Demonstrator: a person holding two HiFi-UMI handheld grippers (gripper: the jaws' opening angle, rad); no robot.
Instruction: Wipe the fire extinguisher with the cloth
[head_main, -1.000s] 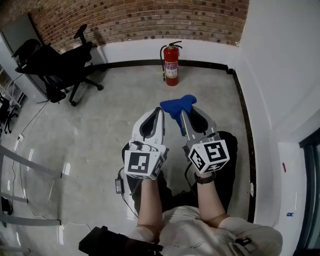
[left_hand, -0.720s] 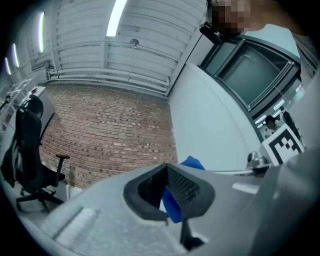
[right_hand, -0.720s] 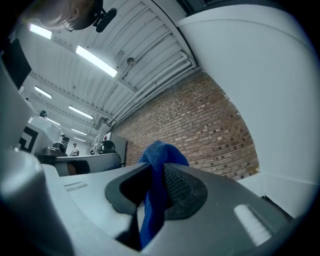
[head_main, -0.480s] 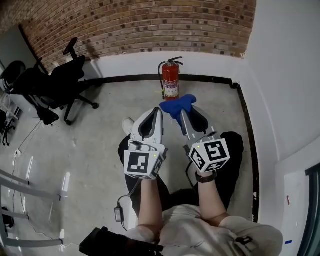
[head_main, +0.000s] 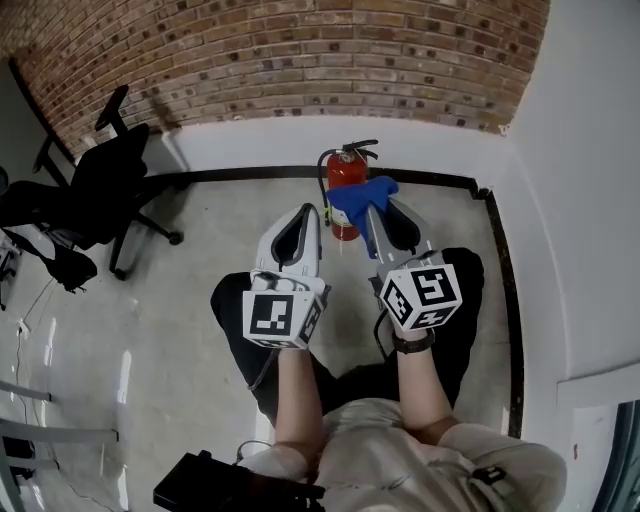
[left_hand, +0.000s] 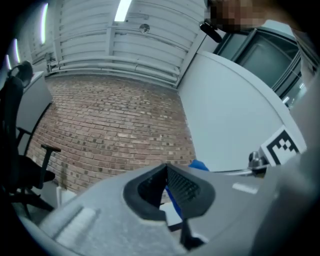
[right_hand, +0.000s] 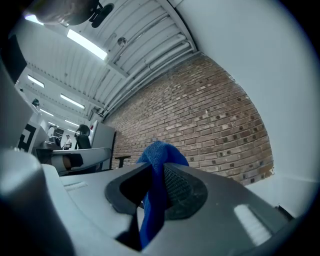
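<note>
Nearest first: the right tool (head_main: 372, 214) is clamped on the cloth (head_main: 358, 193). The blue fabric is pinched between its jaws, with a bunch poking out past the tips and a tail hanging down inside. The left tool (head_main: 311, 210) sits just to its left, jaws pressed together with nothing in them. The bit of blue showing past it in the left gripper view is the same cloth, over in the other tool.

Just beyond the tips of both tools is the fire extinguisher (head_main: 344, 172), red and upright on the floor (head_main: 200, 260), close against the foot of the wall. From the head view the cloth overlaps its upper right, by the handle, but I can't tell if it's actually touching. Behind that is the brick wall (head_main: 300, 50), and well off to the left of the left tool there's a black office chair (head_main: 95, 195).

Handling-wise, the cloth is soft, light and floppy, so the bunch past the tips is your wiping surface. The extinguisher looks like a stiff metal cylinder, probably heavy, with smooth paint the cloth should slide over easily. It's tall and narrow though, so I'd guess a sideways shove up high could rock it. If it needs steadying, I'd take hold at the neck under the handle with the left tool, not the slick round body.
</note>
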